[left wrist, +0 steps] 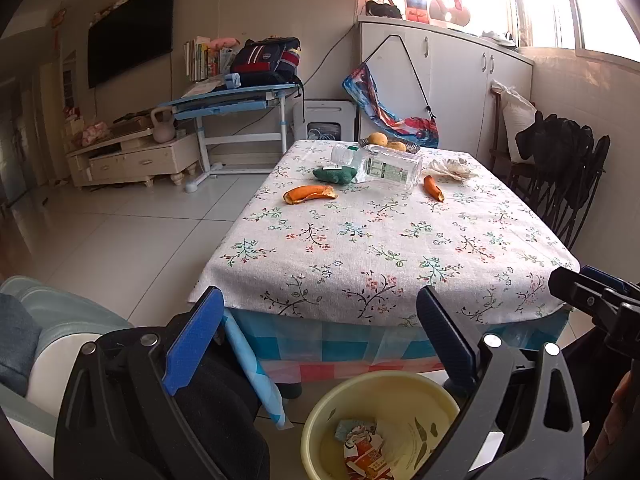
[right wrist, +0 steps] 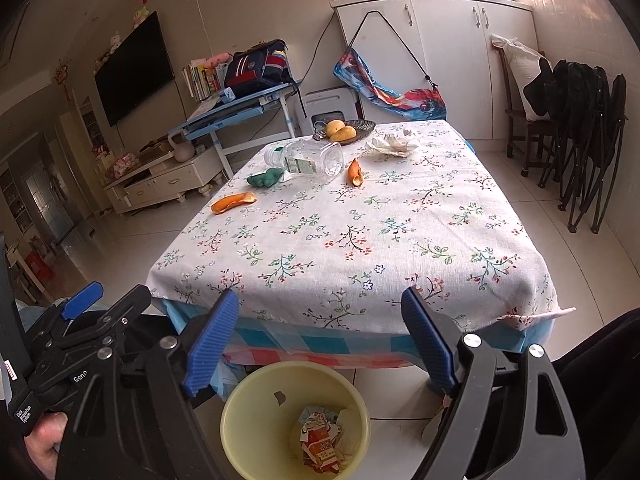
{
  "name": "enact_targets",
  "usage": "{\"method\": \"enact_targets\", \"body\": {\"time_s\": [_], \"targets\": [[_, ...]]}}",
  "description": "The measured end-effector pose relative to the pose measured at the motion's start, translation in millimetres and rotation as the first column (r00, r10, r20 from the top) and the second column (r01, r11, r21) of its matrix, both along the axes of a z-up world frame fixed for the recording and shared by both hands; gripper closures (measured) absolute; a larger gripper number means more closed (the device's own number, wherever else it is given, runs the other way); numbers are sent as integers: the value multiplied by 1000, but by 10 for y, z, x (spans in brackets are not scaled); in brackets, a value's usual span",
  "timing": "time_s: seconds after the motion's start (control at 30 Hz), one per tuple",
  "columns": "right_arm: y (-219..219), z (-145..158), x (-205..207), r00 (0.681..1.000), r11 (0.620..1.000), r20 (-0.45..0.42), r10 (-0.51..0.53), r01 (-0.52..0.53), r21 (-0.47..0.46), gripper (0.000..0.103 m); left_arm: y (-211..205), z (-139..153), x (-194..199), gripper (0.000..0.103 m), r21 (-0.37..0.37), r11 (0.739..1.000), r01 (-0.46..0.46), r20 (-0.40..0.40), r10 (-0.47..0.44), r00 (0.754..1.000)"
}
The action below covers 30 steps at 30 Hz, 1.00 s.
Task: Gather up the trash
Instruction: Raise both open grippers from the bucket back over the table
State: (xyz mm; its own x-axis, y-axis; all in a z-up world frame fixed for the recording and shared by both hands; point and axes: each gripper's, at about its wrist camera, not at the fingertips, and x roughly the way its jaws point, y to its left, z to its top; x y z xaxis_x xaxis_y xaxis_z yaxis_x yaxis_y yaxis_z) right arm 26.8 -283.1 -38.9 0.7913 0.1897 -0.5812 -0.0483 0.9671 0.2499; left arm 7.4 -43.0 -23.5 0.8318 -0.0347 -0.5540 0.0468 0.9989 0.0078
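Both grippers hang above the yellow bin (left wrist: 316,420) on the floor at the tabletop's (right wrist: 360,240) near edge. The left gripper (left wrist: 320,344) has its fingers (left wrist: 192,344) wide apart, holding nothing; the right gripper's (right wrist: 320,344) fingers (right wrist: 212,344) are likewise apart and empty. A crumpled carton (right wrist: 320,440) lies in the bin, below the fingers. Beyond them, at the tabletop's far end, lie two orange peels (left wrist: 310,194), a clear bottle (left wrist: 380,166), a green wrapper (left wrist: 334,174) and crumpled paper (left wrist: 452,168).
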Motion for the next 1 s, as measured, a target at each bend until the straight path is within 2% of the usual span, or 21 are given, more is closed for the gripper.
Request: {"method": "enact_targets", "body": {"time_s": [1.0], "targets": [[196, -81, 70, 999, 999, -30, 25, -26, -40, 23, 162, -73, 50, 7, -38, 999, -28, -25, 27, 999]]}}
